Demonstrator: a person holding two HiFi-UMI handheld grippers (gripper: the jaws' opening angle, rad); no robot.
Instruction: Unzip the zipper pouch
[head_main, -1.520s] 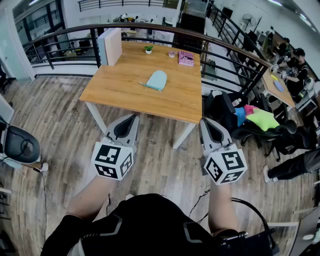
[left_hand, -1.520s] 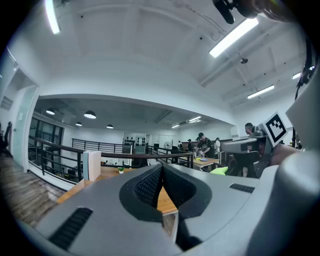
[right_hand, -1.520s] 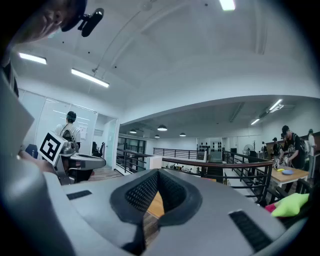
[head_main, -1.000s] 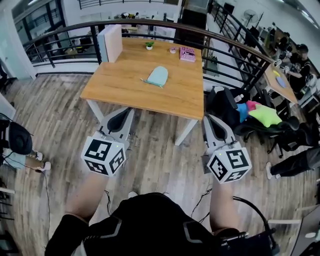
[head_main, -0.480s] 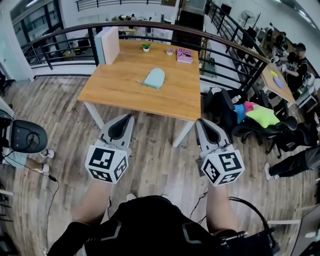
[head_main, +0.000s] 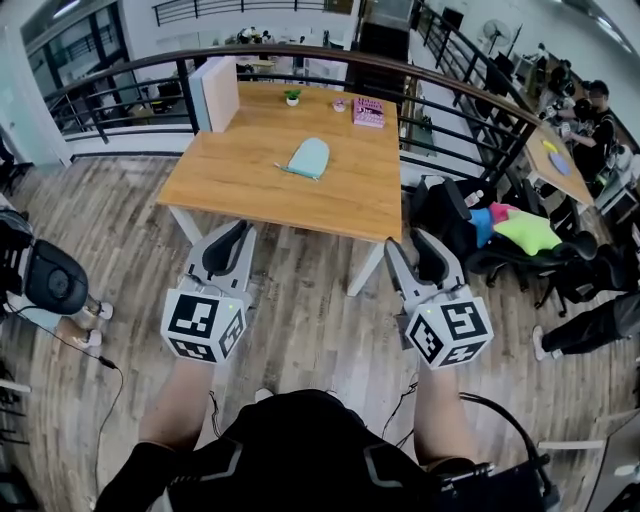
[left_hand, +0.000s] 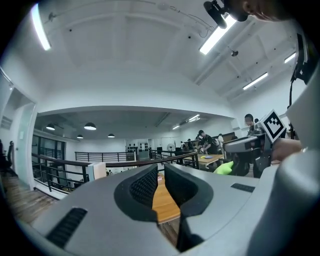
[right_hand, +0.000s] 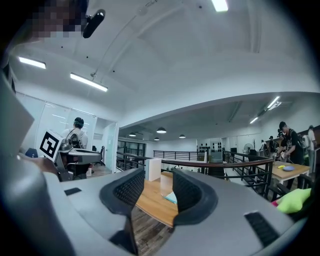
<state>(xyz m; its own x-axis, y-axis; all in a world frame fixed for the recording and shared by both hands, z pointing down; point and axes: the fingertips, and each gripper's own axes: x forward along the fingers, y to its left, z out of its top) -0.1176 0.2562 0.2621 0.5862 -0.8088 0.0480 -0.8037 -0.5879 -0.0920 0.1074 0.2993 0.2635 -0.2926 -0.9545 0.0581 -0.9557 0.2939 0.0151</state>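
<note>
Pale blue-green zipper pouch (head_main: 309, 157), round at one end, lying flat in the middle of the wooden table (head_main: 240, 185). Left gripper (head_main: 235, 235), well apart from it, pinched almost closed with nothing inside. Right gripper (head_main: 410, 250) just opening wide, nothing between its jaws.

Upper centre, a soft-looking, matt cloth pouch (head_main: 309, 157) lies on a smooth wooden table (head_main: 240, 185); matt wood-plank floor (head_main: 310, 300) below, dark metal railing (head_main: 186, 95) behind.
</note>
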